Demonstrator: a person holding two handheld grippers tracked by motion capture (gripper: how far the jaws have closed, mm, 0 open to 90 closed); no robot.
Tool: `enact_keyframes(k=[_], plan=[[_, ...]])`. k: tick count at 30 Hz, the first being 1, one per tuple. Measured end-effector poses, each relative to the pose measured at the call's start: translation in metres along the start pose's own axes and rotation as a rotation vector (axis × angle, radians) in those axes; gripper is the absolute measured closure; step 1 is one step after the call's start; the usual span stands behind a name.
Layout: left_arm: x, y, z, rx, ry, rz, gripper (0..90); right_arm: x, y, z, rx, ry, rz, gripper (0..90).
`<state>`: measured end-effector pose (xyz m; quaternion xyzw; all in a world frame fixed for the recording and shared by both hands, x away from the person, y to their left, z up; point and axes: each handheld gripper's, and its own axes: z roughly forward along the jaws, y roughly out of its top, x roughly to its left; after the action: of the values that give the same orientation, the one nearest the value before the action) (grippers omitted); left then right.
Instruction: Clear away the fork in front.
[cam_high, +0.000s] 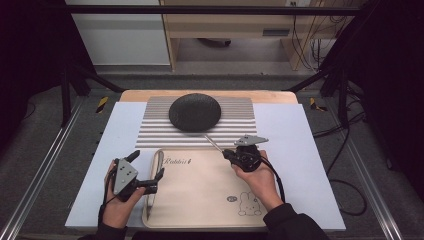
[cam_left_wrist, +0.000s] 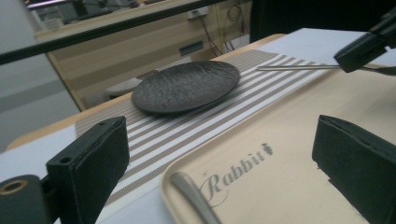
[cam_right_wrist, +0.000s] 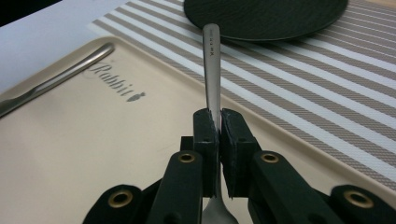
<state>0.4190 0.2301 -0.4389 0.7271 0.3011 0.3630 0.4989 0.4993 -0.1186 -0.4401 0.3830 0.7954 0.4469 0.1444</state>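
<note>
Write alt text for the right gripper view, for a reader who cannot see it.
The right tongs are shut on a metal utensil, its handle pointing away toward a black plate on a striped placemat. Below lies a beige tray printed "Rabbit", with a second metal utensil along its far left rim.

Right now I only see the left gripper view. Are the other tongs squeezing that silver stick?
Observer: Yes. The right tongs are shut on a utensil, gripping it close to its wide end.
Operator: Is it a spoon?
Observer: I can't tell. The wide end is cut off below the tongs, but tiny letters are stamped near the handle's tip.
Operator: Is there a bunny on the tray?
Observer: Yes. The tray has a small rabbit drawing in its near right corner, beside the right wrist.
</note>
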Motion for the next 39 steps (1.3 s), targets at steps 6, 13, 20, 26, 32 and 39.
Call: enact_keyframes(k=[6,13,20,26,32,39], plan=[[-0.024,0.014,0.012,0.039,-0.063,0.139,5.6,0.017,0.004,-0.006,0.013,0.055,-0.043,85.3],[-0.041,0.025,0.023,0.054,-0.092,0.241,7.5,0.03,0.009,-0.011,0.019,0.111,-0.064,85.3],[-0.049,0.029,0.029,0.064,-0.087,0.33,10.5,0.041,0.015,-0.014,0.035,0.142,-0.091,85.3],[-0.049,0.029,0.033,0.072,-0.068,0.387,14.6,0.047,0.023,-0.016,0.053,0.164,-0.114,85.2],[-0.053,0.027,0.044,0.094,-0.042,0.511,21.6,0.055,0.028,-0.016,0.07,0.185,-0.135,85.3],[-0.064,0.025,0.051,0.104,0.012,0.662,34.7,0.064,0.033,-0.015,0.101,0.216,-0.159,85.3]])
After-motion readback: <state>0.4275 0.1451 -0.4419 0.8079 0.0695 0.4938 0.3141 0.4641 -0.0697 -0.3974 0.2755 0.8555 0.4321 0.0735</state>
